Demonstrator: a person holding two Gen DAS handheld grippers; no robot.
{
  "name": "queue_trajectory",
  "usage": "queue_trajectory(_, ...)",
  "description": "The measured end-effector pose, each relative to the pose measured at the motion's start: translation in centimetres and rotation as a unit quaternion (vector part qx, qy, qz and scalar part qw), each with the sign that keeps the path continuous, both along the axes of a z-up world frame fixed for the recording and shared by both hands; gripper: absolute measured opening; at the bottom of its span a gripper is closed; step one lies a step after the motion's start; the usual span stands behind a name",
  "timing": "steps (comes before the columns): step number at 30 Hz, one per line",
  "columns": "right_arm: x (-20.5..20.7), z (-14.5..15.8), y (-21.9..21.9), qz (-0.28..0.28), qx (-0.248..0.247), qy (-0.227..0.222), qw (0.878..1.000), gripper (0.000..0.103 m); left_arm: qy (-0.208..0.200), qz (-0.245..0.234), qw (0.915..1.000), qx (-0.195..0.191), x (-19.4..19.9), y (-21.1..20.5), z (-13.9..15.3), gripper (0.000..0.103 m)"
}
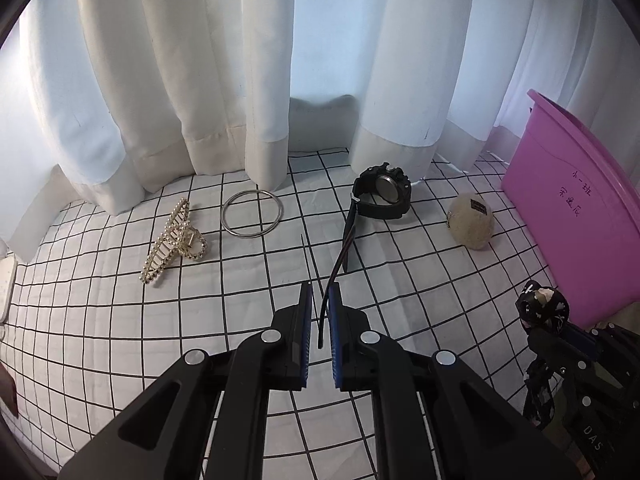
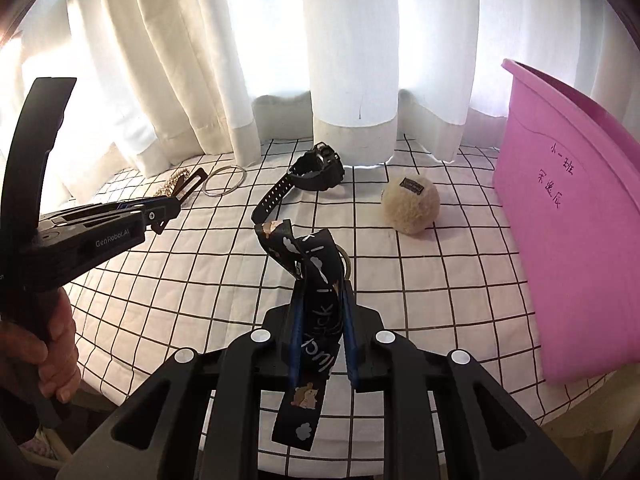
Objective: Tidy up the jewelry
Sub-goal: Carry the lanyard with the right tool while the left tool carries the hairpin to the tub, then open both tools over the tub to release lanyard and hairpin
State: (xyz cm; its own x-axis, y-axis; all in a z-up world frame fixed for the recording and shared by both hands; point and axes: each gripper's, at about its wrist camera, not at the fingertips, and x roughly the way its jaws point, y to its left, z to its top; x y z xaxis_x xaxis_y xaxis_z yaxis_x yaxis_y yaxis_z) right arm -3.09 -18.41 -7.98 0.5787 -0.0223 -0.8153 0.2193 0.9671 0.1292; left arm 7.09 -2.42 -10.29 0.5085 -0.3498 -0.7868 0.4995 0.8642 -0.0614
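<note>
Jaws on both sides are clamped: the left gripper (image 1: 320, 312) pinches the watch (image 1: 383, 192) by the free end of its strap, the right gripper (image 2: 322, 320) grips a printed lanyard (image 2: 316, 280) mid-length. The watch looks heavy at the head, which rests on the checked table (image 1: 120, 320), so the thin strap could slip. The lanyard seems light and floppy, with a key ring at its top.
</note>
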Motion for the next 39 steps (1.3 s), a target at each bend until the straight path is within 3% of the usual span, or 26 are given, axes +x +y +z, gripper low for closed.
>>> queue_trajectory(10,-2.6,9.0,-5.8,-0.035,-0.034,-0.084,0.995,0.017,-0.051,-0.033,0.9977,-0.029,-2.6,-4.0,7.4,0.009)
queue_trajectory(20,-8.8,15.4,-16.5,-0.121,-0.074,-0.142,0.980,0.017,-0.079,-0.116,0.9869,-0.079,-6.7,-15.2,13.8,0.009)
queue_trajectory(24,-11.2,15.8,-21.4,-0.157,-0.074,-0.141,0.975,0.017,-0.078,-0.161,0.9788,-0.100,-8.5,-21.2,15.4,0.009)
queue_trajectory(27,-12.3,15.0,-24.8,-0.179,-0.063,-0.126,0.974,0.017,-0.069,-0.187,0.9756,-0.092,-9.7,-25.8,15.2,0.009)
queue_trajectory(33,-12.9,11.4,-29.1,-0.195,-0.019,-0.085,0.977,0.017,-0.009,-0.220,0.9743,-0.045,-11.2,-33.2,12.1,0.010)
queue_trajectory(39,-12.3,9.2,-31.0,-0.189,0.007,-0.060,0.980,0.018,0.051,-0.210,0.9763,-0.011,-10.5,-36.1,8.8,0.011)
